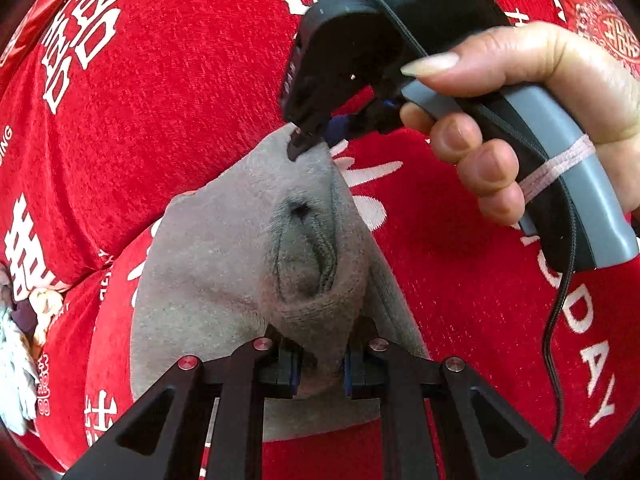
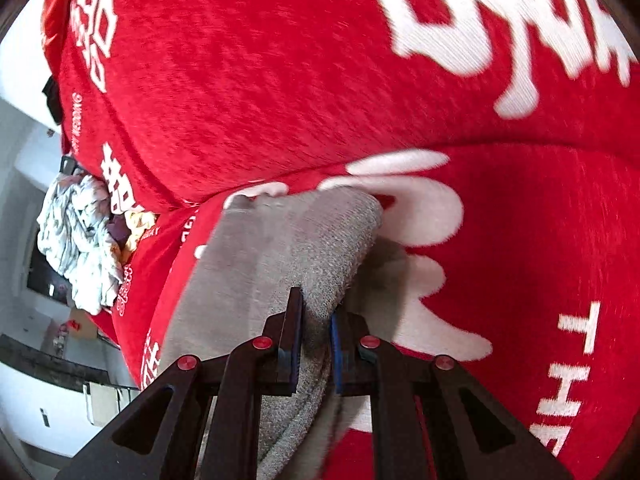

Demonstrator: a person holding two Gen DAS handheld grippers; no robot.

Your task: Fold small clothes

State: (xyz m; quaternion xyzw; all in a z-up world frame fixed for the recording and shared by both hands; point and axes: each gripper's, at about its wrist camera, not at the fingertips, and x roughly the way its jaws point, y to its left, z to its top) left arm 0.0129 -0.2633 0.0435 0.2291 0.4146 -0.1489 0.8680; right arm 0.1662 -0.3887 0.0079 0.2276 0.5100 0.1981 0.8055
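Bare red cloth (image 1: 180,128) left of the sock (image 1: 224,248); clothes pile (image 2: 80,236) beyond.

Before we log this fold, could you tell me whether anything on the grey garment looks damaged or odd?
Yes: the grey garment has a small dark spot, possibly a hole, amid puckered fabric. Both the left gripper and right gripper are pinching it.
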